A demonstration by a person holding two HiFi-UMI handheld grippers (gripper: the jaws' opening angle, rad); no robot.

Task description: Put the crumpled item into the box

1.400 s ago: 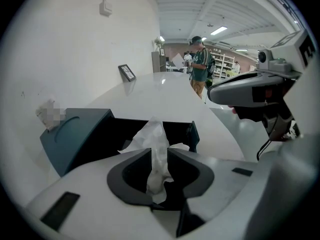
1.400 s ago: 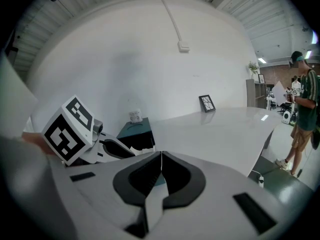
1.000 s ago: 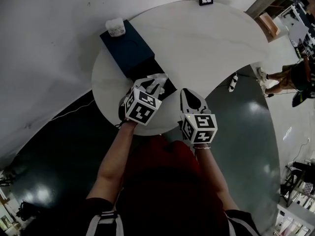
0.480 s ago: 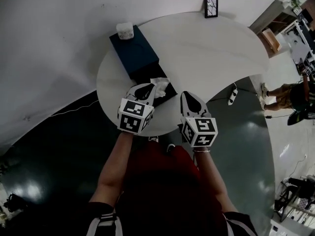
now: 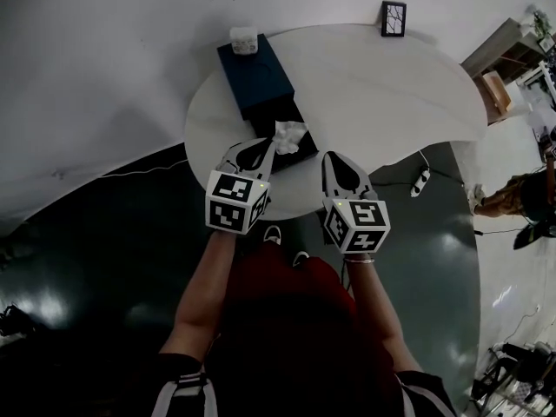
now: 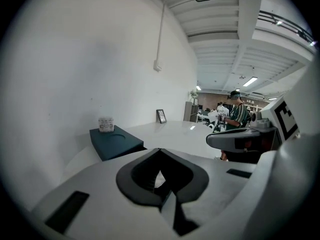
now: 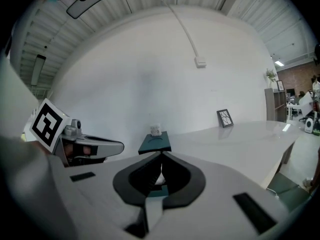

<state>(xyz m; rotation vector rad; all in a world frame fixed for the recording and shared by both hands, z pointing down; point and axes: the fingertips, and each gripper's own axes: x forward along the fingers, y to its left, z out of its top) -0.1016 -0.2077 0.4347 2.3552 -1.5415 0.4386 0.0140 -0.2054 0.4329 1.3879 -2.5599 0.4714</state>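
Observation:
A dark blue box (image 5: pixel 256 76) lies on the round white table (image 5: pixel 382 85). The crumpled white item (image 5: pixel 289 135) rests on the box's darker near end. My left gripper (image 5: pixel 260 148) is shut, its tips just short of the item on the near left. My right gripper (image 5: pixel 334 160) is shut too, a little to the item's right, over bare table. In the left gripper view the box (image 6: pixel 116 140) shows beyond the closed jaws. In the right gripper view a sliver of the crumpled item (image 7: pixel 160 177) shows through the jaw opening.
A small white jar (image 5: pixel 244 39) stands on the box's far end. A framed picture (image 5: pixel 393 17) stands at the table's far edge. A power strip (image 5: pixel 423 181) lies on the dark floor at the right, near a person (image 5: pixel 521 194). The white wall runs close behind the table.
My left gripper has drawn back off the crumpled item, which stays on the box. The right gripper has held its place. The head view has shifted, so the table sits farther off.

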